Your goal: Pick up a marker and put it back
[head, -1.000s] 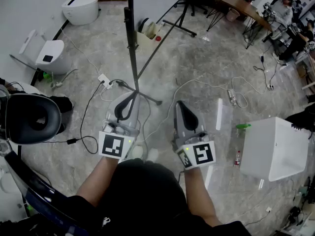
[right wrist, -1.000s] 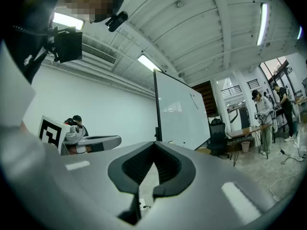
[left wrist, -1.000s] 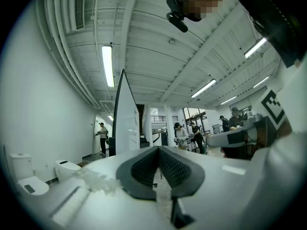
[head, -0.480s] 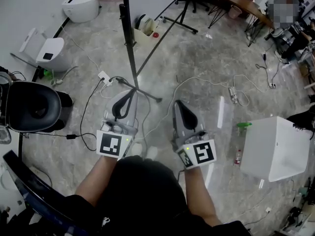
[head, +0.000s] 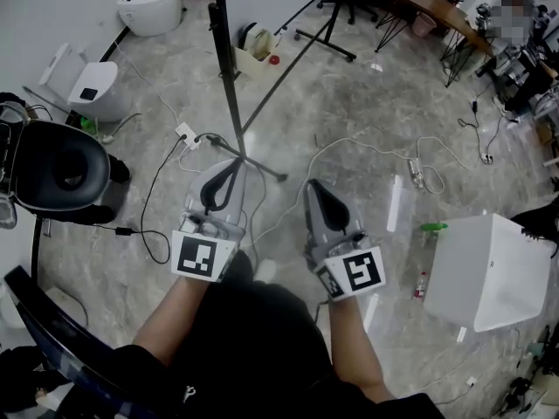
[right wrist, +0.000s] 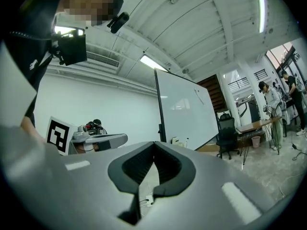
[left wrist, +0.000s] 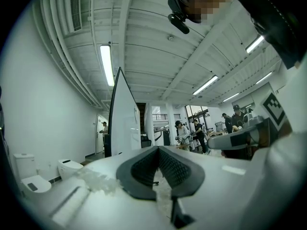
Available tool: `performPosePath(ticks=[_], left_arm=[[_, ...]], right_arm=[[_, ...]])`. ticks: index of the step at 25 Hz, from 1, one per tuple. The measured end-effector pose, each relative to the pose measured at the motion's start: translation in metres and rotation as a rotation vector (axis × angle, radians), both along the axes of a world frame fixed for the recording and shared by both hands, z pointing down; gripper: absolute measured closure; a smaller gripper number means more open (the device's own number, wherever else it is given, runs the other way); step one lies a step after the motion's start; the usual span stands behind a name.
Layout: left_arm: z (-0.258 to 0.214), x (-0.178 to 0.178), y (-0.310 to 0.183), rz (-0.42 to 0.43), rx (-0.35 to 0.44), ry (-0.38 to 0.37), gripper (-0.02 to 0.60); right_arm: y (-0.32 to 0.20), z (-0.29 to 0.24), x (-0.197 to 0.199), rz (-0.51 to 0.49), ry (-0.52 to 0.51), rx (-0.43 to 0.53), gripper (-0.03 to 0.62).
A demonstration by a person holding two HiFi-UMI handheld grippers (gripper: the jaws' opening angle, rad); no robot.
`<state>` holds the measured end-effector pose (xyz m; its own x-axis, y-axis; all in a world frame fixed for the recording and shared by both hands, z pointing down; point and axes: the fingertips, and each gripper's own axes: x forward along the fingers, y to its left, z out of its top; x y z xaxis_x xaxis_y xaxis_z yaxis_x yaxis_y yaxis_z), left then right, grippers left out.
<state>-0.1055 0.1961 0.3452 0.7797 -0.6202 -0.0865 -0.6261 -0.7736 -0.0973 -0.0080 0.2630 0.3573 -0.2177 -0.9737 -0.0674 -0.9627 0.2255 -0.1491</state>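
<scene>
- Left gripper (head: 232, 166): held level over the marble floor (head: 367, 120), jaws pressed together tip to tip, nothing btwn them.
- Right gripper (head: 313, 186): just beside the left one and parallel to it, jaws likewise squeezed together, nothing pinched.
- Marker: can't pick it out in any view. Neither gripper has it.
- Whiteboard (right wrist: 187, 111): ahead of both grippers, on a black stand. Its pole (head: 229, 77) rises just beyond the left gripper's tip, and its legs spread across the floor in front.
- Beige open box (head: 253, 59): well ahead of the left gripper, at the far side of the stand. A white roll (head: 256, 40) sits upright in it. A small red item (head: 275, 60) is at the box's right edge, but I can't tell whether it is in or just outside.
- White open-top bin (head: 489, 273): on the floor to the right of the right gripper, well apart from it. Only its white inner walls show.
- Green-capped bottle (head: 428, 229): lies on the floor btwn the right gripper and the white bin, close to the bin's near corner.
- Power strip (head: 185, 135): ahead-left of the left gripper, w/ cables running from it across the floor.
- Black padded seat (head: 61, 175): far left of the left gripper.
- Two white toilets (head: 150, 7), (head: 87, 84): beyond the seat by the wall. The nearer one has its lid up.
</scene>
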Motion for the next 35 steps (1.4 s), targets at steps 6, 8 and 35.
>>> performPosePath(ticks=[6, 8, 35], left_arm=[[0.001, 0.010, -0.006, -0.011, -0.002, -0.010, 0.578], [0.000, 0.015, -0.010, -0.012, -0.003, -0.009, 0.578], [-0.001, 0.094, -0.197, 0.211, 0.004, -0.044, 0.578]], right_arm=[[-0.009, 0.003, 0.011, -0.019, -0.009, -0.007, 0.585], [-0.013, 0.001, 0.014, -0.025, -0.004, -0.001, 0.585], [-0.211, -0.017, 0.049, 0.098, 0.046, 0.004, 0.583]])
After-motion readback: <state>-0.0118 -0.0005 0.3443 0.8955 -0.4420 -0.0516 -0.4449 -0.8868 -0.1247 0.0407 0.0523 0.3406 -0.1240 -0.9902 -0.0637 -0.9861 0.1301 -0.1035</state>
